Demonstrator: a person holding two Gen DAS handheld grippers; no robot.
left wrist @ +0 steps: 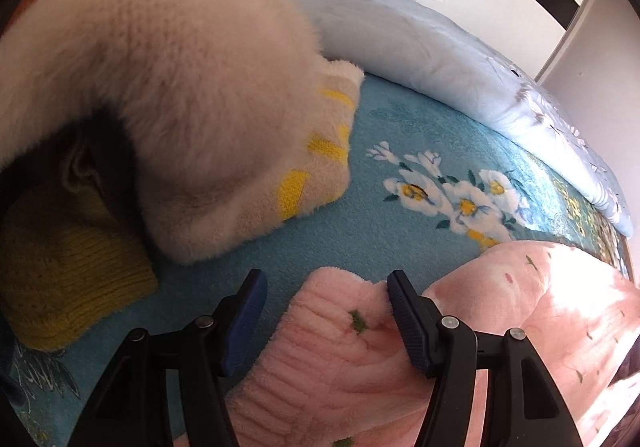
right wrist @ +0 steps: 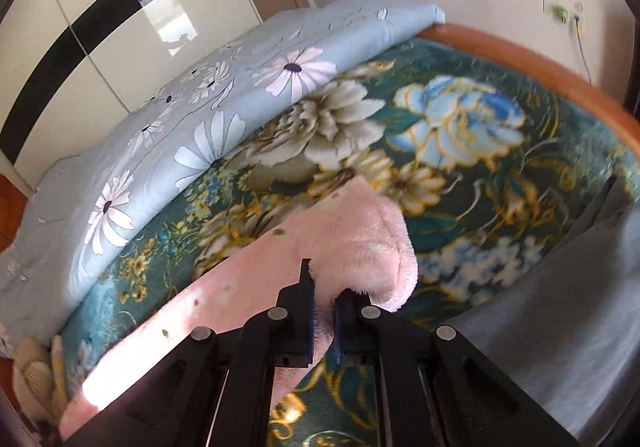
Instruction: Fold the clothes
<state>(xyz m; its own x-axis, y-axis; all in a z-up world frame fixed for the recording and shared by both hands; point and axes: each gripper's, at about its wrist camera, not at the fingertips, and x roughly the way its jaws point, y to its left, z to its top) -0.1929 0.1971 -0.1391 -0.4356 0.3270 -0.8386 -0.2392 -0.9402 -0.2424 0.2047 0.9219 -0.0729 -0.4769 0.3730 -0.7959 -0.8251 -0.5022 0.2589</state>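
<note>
A pink fleece garment [left wrist: 360, 359] with small green specks lies on the blue floral bedspread [left wrist: 400, 231]. My left gripper [left wrist: 326, 311] is open, its jaws wide apart over the garment's ribbed edge, the right fingertip touching the fabric. In the right wrist view my right gripper [right wrist: 324, 311] is shut on a fold of the same pink garment [right wrist: 360, 247] and holds it lifted above the bedspread [right wrist: 460, 175]. The cloth runs down to the left from the jaws.
A folded cream fleece garment with yellow marks [left wrist: 192, 127] and a mustard knit piece [left wrist: 72, 279] lie at the left. A rolled light-blue floral quilt [left wrist: 440, 59] [right wrist: 180, 127] runs along the far side. A grey cloth [right wrist: 568, 327] lies at right, by the wooden bed rim [right wrist: 540, 67].
</note>
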